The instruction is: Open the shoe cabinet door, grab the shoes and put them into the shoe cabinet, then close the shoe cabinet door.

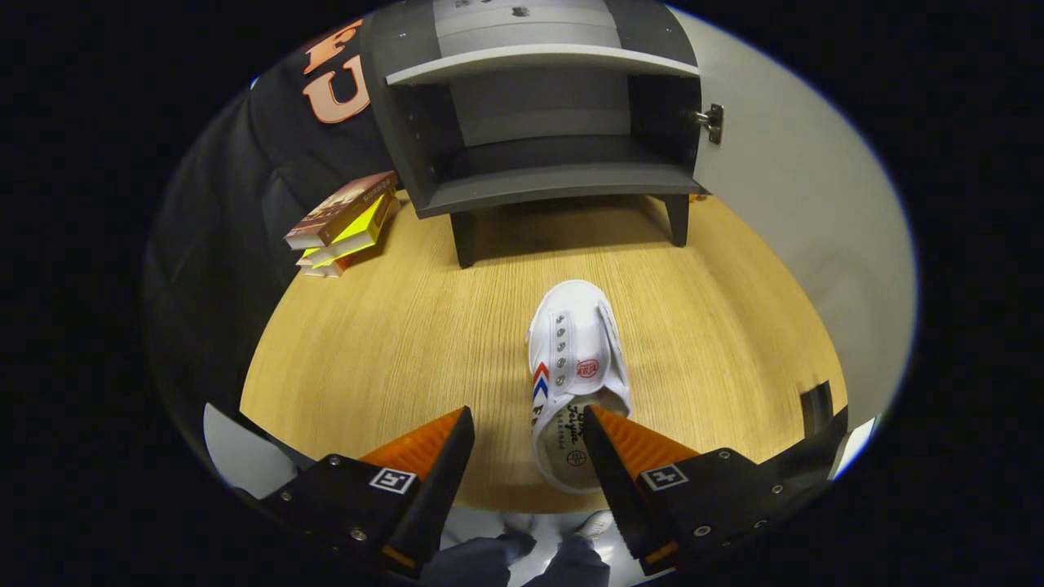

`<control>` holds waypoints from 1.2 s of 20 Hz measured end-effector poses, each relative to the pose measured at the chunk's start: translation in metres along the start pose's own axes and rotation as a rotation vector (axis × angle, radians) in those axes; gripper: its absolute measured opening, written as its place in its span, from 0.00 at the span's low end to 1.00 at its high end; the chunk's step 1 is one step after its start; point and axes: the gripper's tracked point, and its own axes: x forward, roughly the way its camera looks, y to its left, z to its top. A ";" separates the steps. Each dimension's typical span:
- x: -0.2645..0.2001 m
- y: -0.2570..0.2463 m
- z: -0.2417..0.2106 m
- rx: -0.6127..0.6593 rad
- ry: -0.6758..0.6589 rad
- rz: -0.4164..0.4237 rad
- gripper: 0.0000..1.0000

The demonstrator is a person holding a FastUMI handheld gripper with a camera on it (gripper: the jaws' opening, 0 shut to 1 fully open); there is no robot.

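Note:
A white canvas shoe (pixel 575 367) lies on the wooden table (pixel 391 342), toe pointing toward the cabinet. My gripper (pixel 528 428) is open above the shoe's heel end. Its right finger (pixel 628 456) reaches over the shoe's opening, while the left finger (pixel 432 456) stands clear to the shoe's left side. Beyond the shoe stands the dark grey shoe cabinet (pixel 538 130) on short legs. Its pale door (pixel 807 204) is swung open to the right, hinge (pixel 711 121) showing. The lower compartment and the shelf (pixel 538 61) above it hold nothing I can see.
A stack of books (pixel 347 220) lies on the table to the left of the cabinet, against the black cloth wall. Bare wood lies between the shoe and the cabinet's legs. A person's dark shoes (pixel 522 558) show on the floor below the table's near edge.

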 end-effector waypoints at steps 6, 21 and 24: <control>0.030 -0.007 -0.017 0.054 0.063 -0.002 0.55; 0.039 -0.008 -0.015 0.042 0.090 0.013 0.00; 0.031 -0.006 -0.004 0.036 0.064 0.022 0.00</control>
